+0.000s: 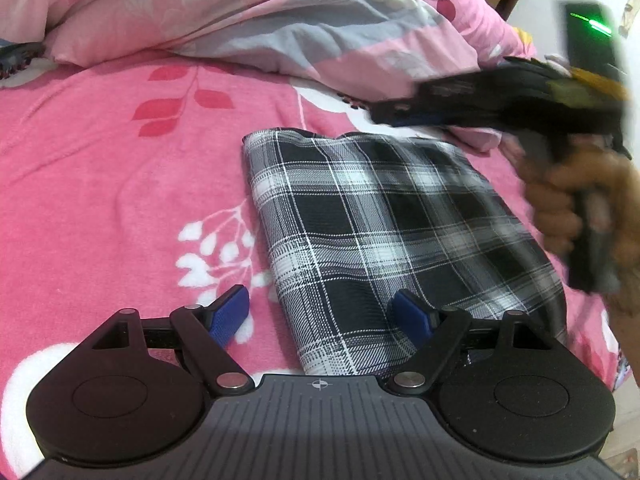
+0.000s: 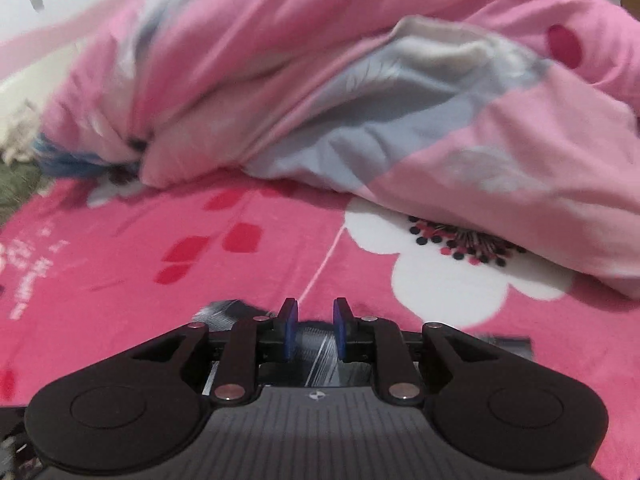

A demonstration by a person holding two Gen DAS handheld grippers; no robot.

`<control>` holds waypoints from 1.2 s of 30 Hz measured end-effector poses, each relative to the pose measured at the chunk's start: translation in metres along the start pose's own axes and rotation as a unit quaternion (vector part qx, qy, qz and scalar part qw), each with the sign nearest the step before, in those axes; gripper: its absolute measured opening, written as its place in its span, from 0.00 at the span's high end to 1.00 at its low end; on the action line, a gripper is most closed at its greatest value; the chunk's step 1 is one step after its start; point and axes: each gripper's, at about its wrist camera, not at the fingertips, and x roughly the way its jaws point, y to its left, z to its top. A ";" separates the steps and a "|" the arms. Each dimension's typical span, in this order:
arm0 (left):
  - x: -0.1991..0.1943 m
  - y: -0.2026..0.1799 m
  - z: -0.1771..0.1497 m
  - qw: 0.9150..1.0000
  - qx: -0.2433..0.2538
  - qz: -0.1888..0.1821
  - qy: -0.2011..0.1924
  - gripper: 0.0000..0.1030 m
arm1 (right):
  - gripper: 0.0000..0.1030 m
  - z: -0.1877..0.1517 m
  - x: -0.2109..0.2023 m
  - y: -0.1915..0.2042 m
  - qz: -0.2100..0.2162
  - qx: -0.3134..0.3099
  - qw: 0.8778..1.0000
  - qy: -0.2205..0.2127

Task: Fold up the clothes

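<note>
a folded black-and-white plaid garment (image 1: 400,240) is laid flat on the pink floral blanket (image 1: 120,184), near the heaped pink duvet (image 1: 280,28). left gripper (image 1: 320,316) is held spread, empty, over its near edge. right gripper (image 2: 312,328) is narrowly parted, nothing gripped.

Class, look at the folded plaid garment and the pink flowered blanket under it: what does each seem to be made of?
Plaid garment: probably thin woven cotton or a blend, matte; the check lines look woven in and the folds lie crisp and flat.
Pink flowered blanket: likely plush fleece; its surface looks fuzzy and soft, without sheen.
</note>
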 end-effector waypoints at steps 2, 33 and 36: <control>-0.005 -0.001 -0.001 1.000 -0.001 0.008 -0.015 0.22 | 0.81 -0.009 -0.024 -0.001 0.009 0.005 1.000 -0.016; -0.003 -0.041 -0.012 0.995 0.044 0.090 -0.007 0.05 | 0.81 -0.151 -0.123 -0.006 -0.029 0.033 0.996 -0.074; -0.003 -0.040 -0.011 0.995 0.043 0.091 -0.007 0.04 | 0.80 -0.148 -0.137 0.000 -0.019 0.027 0.995 -0.093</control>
